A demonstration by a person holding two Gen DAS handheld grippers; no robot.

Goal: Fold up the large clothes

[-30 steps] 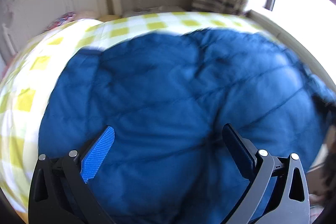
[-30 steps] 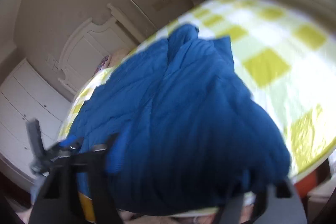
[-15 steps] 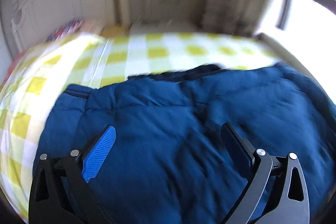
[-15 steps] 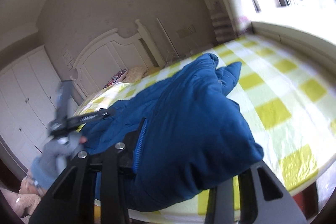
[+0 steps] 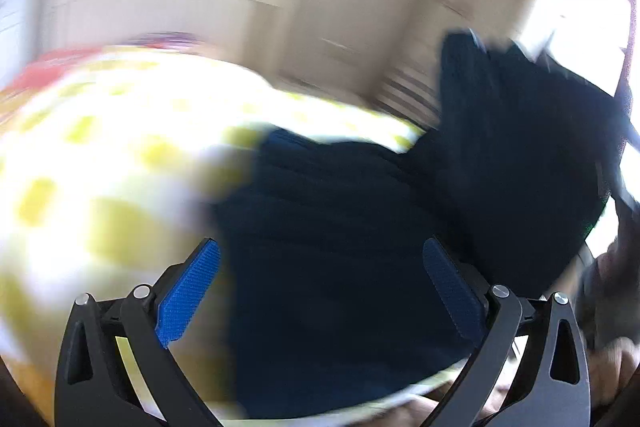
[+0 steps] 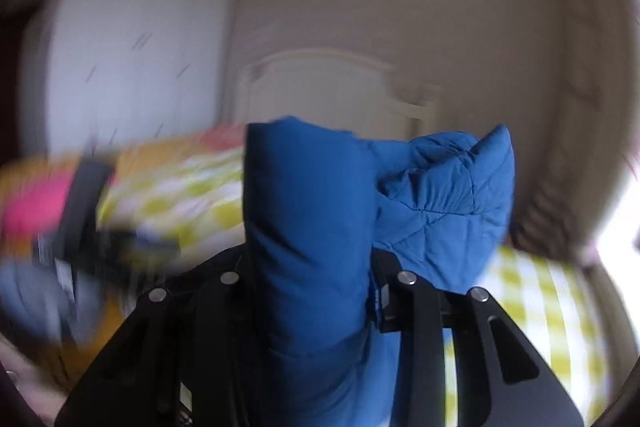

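Right gripper [image 6: 312, 267] now clamped on a thick fold of the blue padded jacket [image 6: 312, 227], lifted mid-frame; earlier it lay flat on the checked bedspread [image 5: 100, 187]. Left gripper [image 5: 320, 283] spread wide, nothing held, jacket shifted to lower right.

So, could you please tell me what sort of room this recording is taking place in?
Most likely a bedroom in a home. There is a bed with a yellow-and-white checked sheet, a white curved headboard against the wall, and what looks like a white wardrobe beside it. The picture is blurred.
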